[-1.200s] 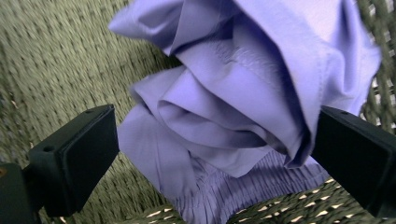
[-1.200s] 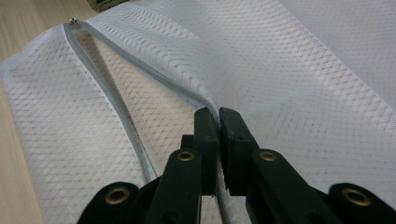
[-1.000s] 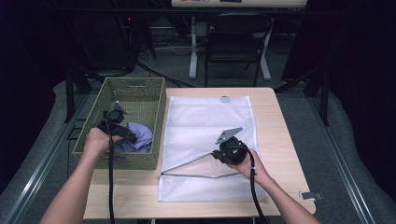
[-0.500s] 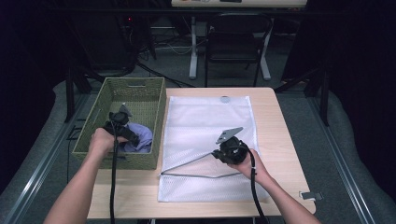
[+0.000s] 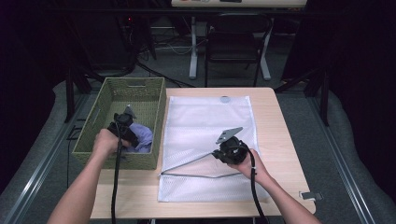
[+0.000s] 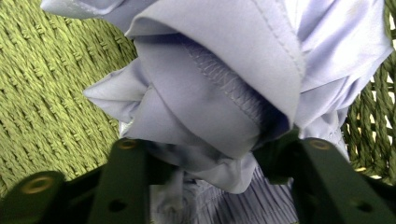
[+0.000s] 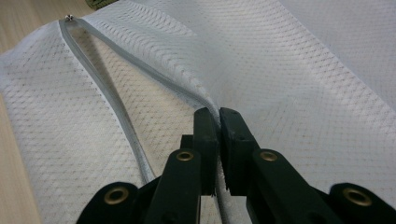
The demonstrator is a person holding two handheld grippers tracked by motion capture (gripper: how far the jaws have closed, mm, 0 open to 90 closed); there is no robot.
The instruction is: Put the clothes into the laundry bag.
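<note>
A lavender cloth [image 5: 142, 135] lies bunched in the green woven basket [image 5: 135, 83] at the table's left. My left gripper [image 5: 128, 133] reaches down into the basket. Its jaws have just been closing, and in the left gripper view they press on a fold of the cloth [image 6: 219, 84] from both sides. A white mesh bag [image 5: 210, 121] lies flat on the table, its zipper mouth [image 7: 107, 93] gaping towards the basket. My right gripper [image 7: 219, 119] is shut on the upper zipper edge and holds it slightly raised, as the high view shows around the right gripper [image 5: 215, 154].
The basket stands against the bag's left edge. A small round tag [image 5: 225, 99] sits at the bag's far end. A small metal clip [image 5: 310, 195] lies at the table's near right corner. A chair [image 5: 236, 42] stands beyond the table.
My left gripper has shifted slightly within the basket and come down onto the lavender cloth. The right hand and the bag's mouth have stayed as they were.
</note>
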